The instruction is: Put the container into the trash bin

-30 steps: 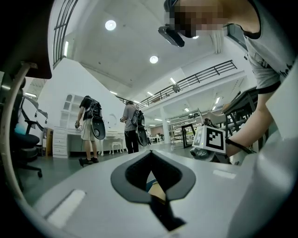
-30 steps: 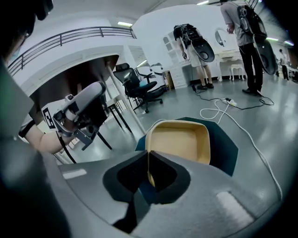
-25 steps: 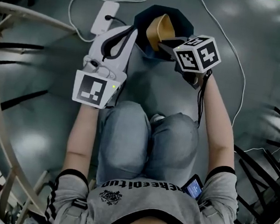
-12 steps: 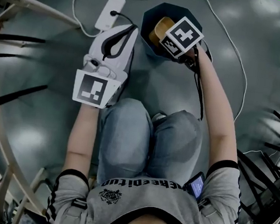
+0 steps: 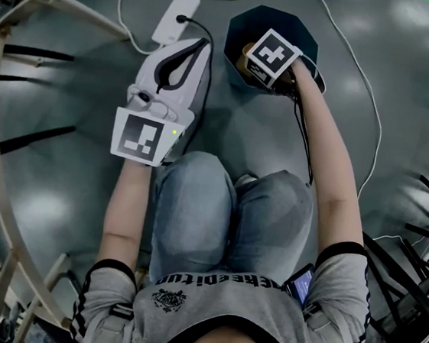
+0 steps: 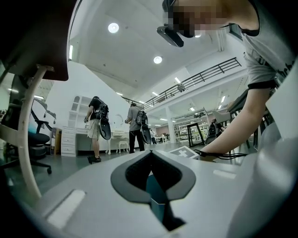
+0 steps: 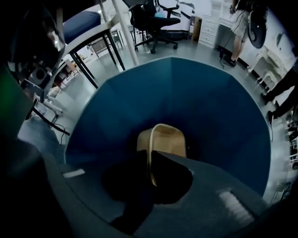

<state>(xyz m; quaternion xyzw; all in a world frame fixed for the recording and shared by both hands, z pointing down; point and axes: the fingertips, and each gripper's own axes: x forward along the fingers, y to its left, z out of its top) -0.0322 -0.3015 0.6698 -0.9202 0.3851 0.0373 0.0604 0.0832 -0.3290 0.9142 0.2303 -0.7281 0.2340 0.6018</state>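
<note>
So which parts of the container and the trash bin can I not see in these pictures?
- The container: in the head view, almost all under the marker cube of the right gripper; in the right gripper view, its near end is behind the jaws.
- The floor of the trash bin: hidden by the container and gripper in both views.
- Whether the container rests on that floor: cannot tell.

Right gripper pushes forward: we see it a second ago at near rim of trash bin, now deep over bin's middle and lower, its marker cube looking smaller. Right arm stretches out further. Container, earlier tilted up in plain sight above rim, sinks inside bin; we catch only tan sliver beside cube from head view.
</note>
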